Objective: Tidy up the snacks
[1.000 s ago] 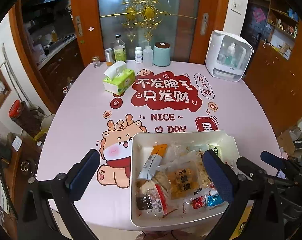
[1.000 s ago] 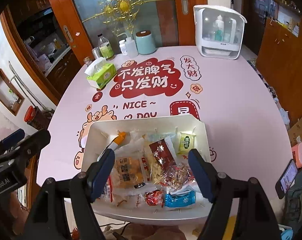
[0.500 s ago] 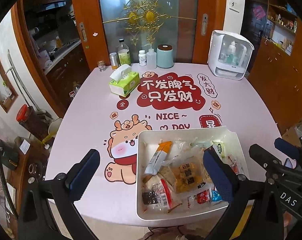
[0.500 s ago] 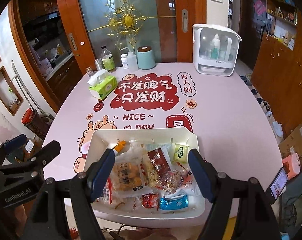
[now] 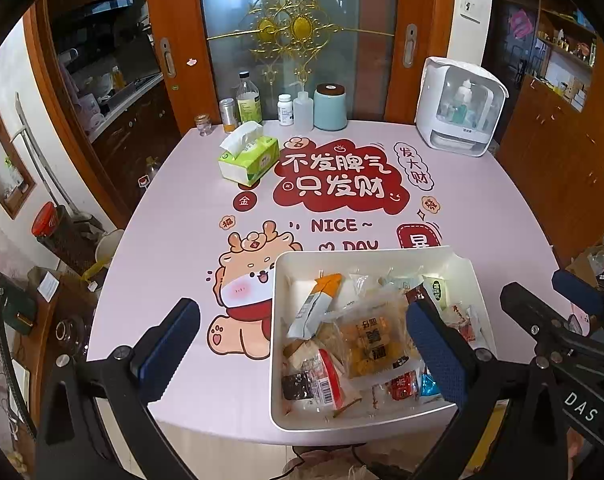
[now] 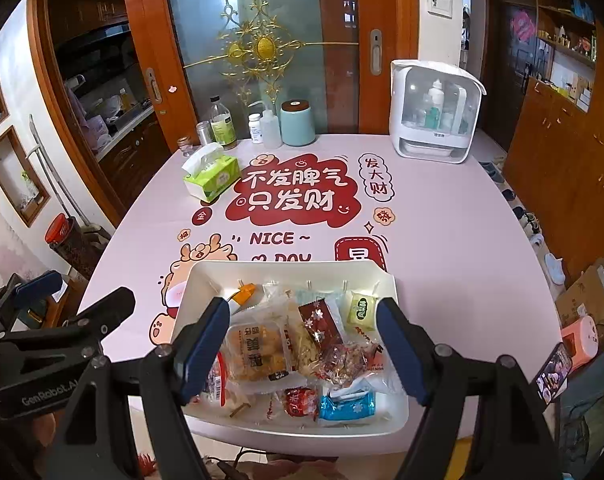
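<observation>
Two grippers hang above the near edge of the pink desk [image 6: 441,240], and we see both sets of fingers spread wide with nothing between them: the right gripper [image 6: 302,344] sits over the white tray [image 6: 206,280], the left gripper [image 5: 298,344] straddles the tray's left wall. The tray rests at the desk's near edge, well apart from the tissue box [image 6: 212,174] and white dispenser [image 6: 433,112] beyond it. Inside the tray, loose wrapped snacks lie heaped. Largest is the clear pastry bag [image 6: 258,350] at the tray's middle; we judge it light, crinkly and crushable, best pinched at a sealed end, not across the pastry. Next the dark red packet [image 6: 321,322] just right of it, then the orange-tipped stick pack [image 5: 315,306] toward the tray's far left corner. Smaller still are the blue candy [image 6: 345,406] at the tray's near wall and the green candy [image 6: 361,308] toward the far right; both look slippery, so we would grip their twisted ends.
</observation>
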The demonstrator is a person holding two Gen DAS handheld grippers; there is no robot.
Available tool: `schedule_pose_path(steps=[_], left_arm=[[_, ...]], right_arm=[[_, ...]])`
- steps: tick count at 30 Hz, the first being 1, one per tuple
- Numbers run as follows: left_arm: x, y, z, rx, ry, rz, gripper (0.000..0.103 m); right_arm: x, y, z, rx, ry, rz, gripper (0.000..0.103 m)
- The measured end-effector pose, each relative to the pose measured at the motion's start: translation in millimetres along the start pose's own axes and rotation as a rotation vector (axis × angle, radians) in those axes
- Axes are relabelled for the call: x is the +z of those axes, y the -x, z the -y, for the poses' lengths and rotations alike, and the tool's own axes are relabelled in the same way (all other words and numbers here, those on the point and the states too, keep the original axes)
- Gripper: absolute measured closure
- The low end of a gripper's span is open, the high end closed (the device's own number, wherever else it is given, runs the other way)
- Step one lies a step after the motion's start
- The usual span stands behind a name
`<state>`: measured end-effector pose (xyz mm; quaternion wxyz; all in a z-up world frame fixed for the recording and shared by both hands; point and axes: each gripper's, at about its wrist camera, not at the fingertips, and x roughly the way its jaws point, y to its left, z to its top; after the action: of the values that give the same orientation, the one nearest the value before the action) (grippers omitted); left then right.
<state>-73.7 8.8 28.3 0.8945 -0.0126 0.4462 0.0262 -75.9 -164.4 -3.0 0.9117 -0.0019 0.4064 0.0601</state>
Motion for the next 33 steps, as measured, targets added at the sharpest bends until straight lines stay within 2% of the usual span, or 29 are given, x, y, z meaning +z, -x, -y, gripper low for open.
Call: schedule_pose_path(steps=[33], left_arm=[[-4.0,-9.4,0.9,0.001,0.002,-0.032,0.001]], right_arm=[[-1.7,-3.6,2.3,0.004,-0.004,-0.013,0.026]])
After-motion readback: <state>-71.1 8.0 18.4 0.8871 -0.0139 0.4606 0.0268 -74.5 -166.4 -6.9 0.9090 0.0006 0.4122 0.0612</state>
